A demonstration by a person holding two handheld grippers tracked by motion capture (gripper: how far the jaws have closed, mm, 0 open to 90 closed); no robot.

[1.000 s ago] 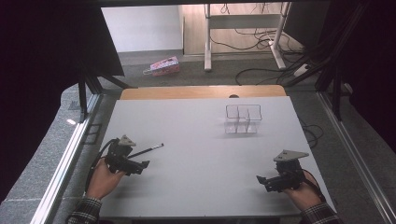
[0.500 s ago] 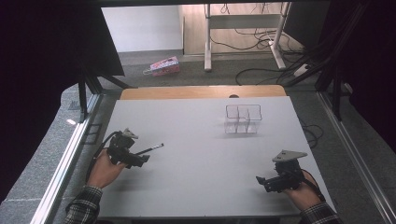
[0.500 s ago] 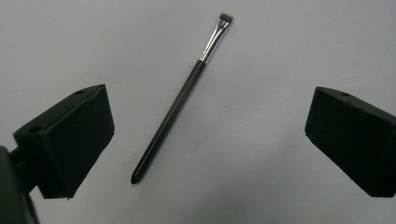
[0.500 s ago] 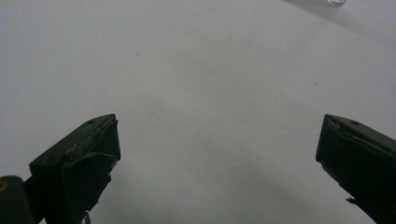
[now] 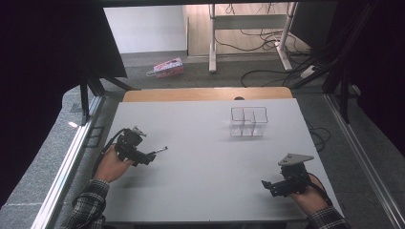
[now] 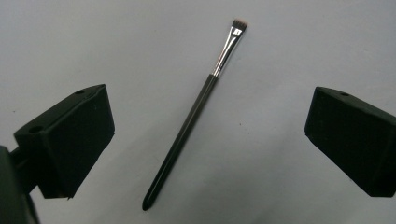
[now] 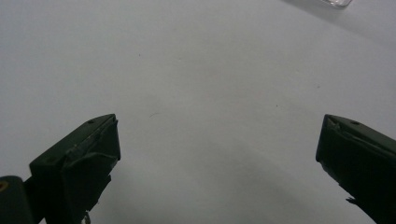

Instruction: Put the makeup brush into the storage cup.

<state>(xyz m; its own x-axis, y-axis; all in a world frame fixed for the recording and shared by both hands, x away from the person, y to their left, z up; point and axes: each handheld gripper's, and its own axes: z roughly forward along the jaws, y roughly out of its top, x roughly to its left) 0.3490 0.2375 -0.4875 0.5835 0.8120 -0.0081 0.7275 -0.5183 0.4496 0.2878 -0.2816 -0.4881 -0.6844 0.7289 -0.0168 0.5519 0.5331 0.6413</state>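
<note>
Left gripper poised over a small brush

Its jaws stand released, the brush lying untouched between them; the right gripper, lower right of the high view, is released over bare table.

The right gripper holds its jaws wide apart over bare white table; a clear container's edge lies far ahead.

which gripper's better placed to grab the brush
Left. The left gripper is open with the brush lying on the table between its jaws, untouched. The right gripper, also open, sits at the opposite near corner, far from it.
</note>
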